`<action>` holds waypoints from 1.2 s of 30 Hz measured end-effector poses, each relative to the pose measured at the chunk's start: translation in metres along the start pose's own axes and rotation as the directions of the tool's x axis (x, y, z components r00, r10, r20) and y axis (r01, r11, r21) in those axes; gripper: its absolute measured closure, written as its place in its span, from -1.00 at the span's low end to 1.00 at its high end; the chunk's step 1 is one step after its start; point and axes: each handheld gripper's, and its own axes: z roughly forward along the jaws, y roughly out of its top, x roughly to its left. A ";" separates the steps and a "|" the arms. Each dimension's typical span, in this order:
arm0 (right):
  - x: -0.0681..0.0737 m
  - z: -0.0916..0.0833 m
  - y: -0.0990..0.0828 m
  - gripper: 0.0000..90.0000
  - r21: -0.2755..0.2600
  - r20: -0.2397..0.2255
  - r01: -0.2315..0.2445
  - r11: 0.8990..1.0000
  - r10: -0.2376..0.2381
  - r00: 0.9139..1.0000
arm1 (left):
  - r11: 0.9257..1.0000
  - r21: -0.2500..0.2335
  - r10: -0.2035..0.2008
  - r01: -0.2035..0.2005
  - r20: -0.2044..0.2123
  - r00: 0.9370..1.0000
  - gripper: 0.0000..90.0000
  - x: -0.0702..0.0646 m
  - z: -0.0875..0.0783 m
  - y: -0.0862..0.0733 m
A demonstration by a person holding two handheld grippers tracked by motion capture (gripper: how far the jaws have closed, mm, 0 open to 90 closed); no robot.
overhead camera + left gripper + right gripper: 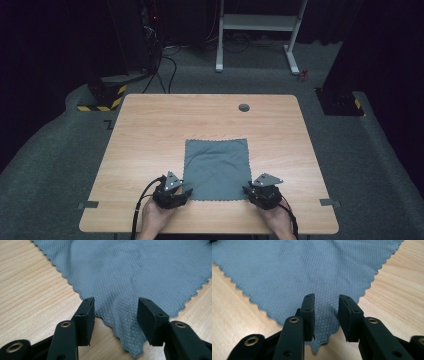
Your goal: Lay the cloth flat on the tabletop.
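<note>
the grey cloth [217, 169] lies flat on the bench [150, 130], nearly square, its slightly longer side running away from the person. each near corner sits between the parted pads of a claw, left claw [116, 312] wider, right claw [326, 315] narrower, neither pinching yet. best to close both squarely on the corners, low, catching only one layer

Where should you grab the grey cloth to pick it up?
Best by its two near corners, coming in from the person's side of the table. The grey cloth lies flat, so only the edges and corner tips offer anything to pinch. The left tool and right tool each already straddle a corner, jaws apart and not yet pinching.
</note>
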 end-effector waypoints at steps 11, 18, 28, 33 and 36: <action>-0.015 0.003 0.013 0.41 -0.040 0.039 -0.027 0.999 0.028 0.999 | 0.998 -0.053 -0.024 0.023 -0.011 1.000 0.03 0.027 0.010 0.038; -0.060 0.042 0.050 0.54 -0.051 0.063 -0.146 0.988 0.149 0.987 | 0.989 -0.026 -0.146 0.145 -0.091 0.985 0.08 0.072 0.055 0.065; -0.090 0.078 0.084 0.52 -0.060 0.204 -0.213 0.975 0.221 0.954 | 0.985 0.035 -0.159 0.167 -0.159 0.974 0.26 0.094 0.089 0.090; -0.102 0.092 0.098 0.51 -0.003 0.225 -0.223 0.975 0.218 0.950 | 0.986 0.027 -0.161 0.167 -0.153 0.975 0.46 0.097 0.092 0.092; -0.105 0.100 0.099 0.56 0.027 0.206 -0.251 0.968 0.241 0.949 | 0.991 0.023 -0.132 0.136 -0.123 0.984 0.68 0.094 0.093 0.092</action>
